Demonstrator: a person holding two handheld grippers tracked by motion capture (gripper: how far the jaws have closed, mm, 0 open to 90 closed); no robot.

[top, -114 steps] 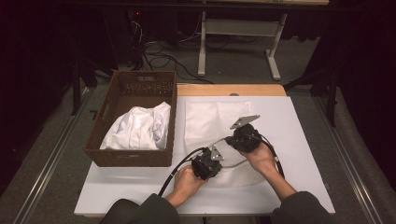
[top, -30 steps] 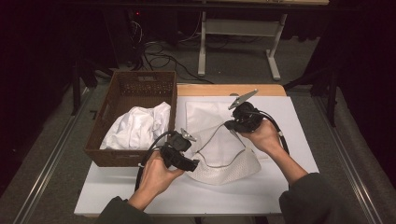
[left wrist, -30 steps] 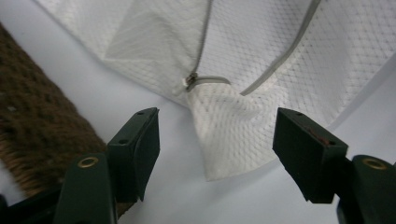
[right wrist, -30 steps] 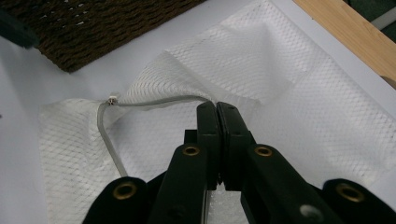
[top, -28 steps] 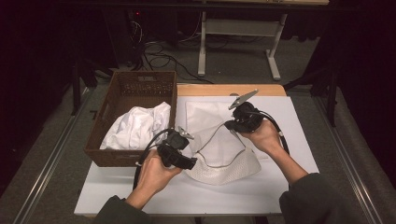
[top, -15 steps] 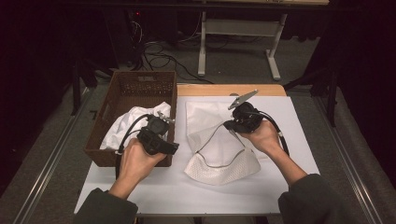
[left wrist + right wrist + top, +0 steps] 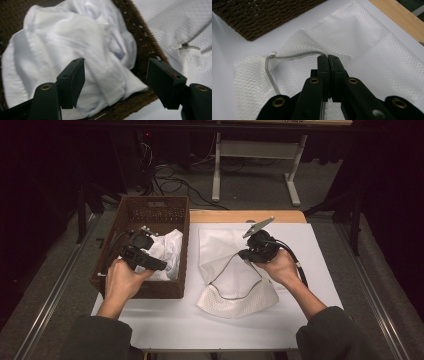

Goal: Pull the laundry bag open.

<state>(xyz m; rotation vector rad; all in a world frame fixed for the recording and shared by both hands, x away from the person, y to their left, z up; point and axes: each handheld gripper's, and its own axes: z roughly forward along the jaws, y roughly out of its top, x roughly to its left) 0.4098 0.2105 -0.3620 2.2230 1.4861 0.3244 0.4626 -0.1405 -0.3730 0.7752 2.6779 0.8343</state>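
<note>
A white mesh bag (image 7: 235,285) with a grey zipper (image 7: 294,55) lies on the white table, its near end bulging open. My right gripper (image 7: 242,255) is shut on the bag's edge (image 7: 367,50) beside the zipper and holds that edge raised. My left gripper (image 7: 159,266) hovers over the brown woven basket (image 7: 155,210). Its jaws stand open above a crumpled white garment (image 7: 62,37) and have just opened a little wider, with nothing between them. The garment (image 7: 167,247) fills the basket's near right part.
The basket's right wall (image 7: 147,42) stands close to the bag. The white table top (image 7: 320,250) has a wooden strip (image 7: 240,216) along its far edge. A cable (image 7: 295,260) loops from my right gripper. Beyond the table, a metal frame (image 7: 255,150) and cords lie on the floor.
My left gripper has let go of the bag and swung left and up, from the table's front to over the basket. The right gripper stays shut on the bag's raised edge.
</note>
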